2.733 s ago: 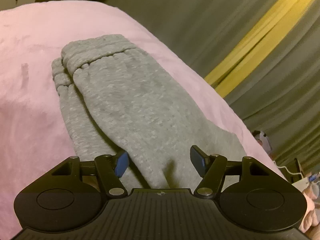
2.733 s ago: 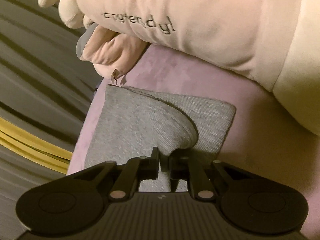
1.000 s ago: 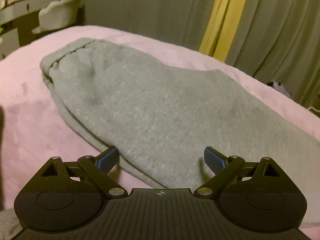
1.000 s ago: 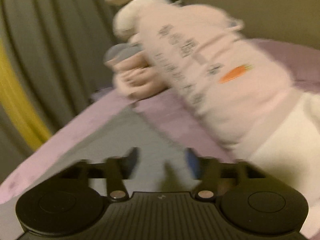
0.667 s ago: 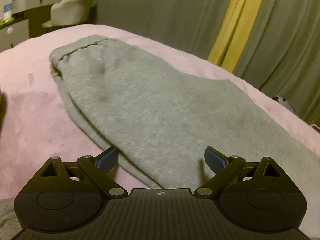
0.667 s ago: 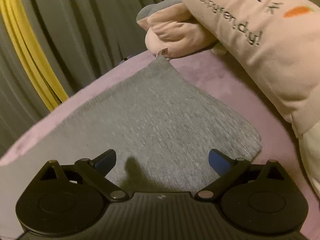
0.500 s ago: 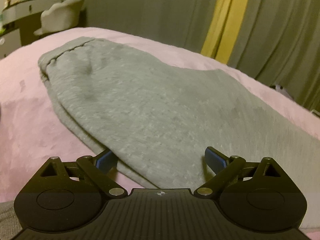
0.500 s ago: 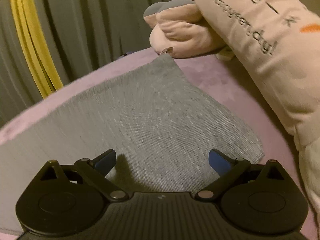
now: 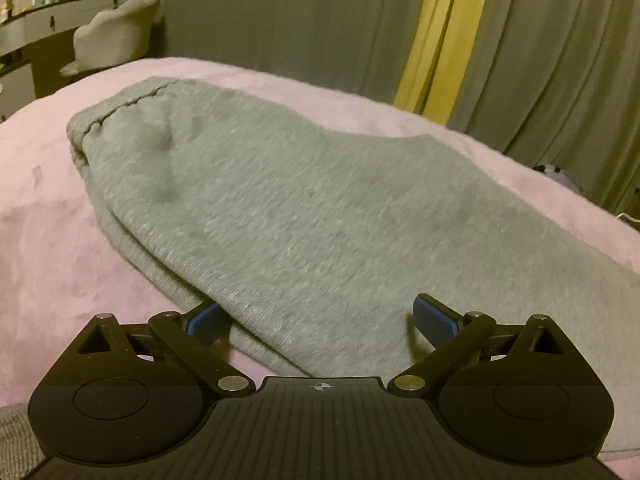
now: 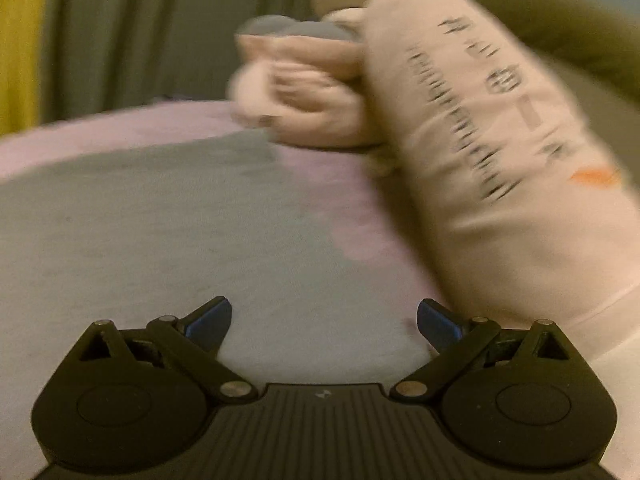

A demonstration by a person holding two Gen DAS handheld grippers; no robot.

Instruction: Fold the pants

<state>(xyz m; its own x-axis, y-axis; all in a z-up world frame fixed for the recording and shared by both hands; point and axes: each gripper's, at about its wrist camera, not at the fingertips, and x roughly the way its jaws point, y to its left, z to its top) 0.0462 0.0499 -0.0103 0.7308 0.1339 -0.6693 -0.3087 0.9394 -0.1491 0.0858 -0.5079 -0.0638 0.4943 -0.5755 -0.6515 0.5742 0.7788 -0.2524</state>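
Since the earliest frames: grey knitted sweatpants (image 9: 304,216) no longer bunched and doubled over, now spread long and flat across pink plush bedspread (image 9: 44,216); right black two-finger gripper (image 10: 324,320) no longer pinched on a fold of cloth, jaws just been opening, now spread wide with nothing clamped between them, only flat grey fabric lying beneath.

Left wrist view: left black two-finger gripper (image 9: 320,318) likewise released, blue-padded fingers (image 9: 434,318) well apart, straddling near edge of the pants without pressing on it; left finger tucked just beside the fabric's lower hem. Gathered waistband (image 9: 120,108) at far left end of the garment, one shallow dent just below it. Grey pleated curtains with one yellow panel (image 9: 440,36) behind the bed; pale shell-backed chair (image 9: 116,36) at a dark desk, far left.

Right wrist view, blurred: pants (image 10: 140,220) filling the left and middle, resting on the bedspread. Long cream bolster cushion with dark lettering and orange mark (image 10: 500,152) along the right, small pink plush toy (image 10: 304,92) touching its far end.
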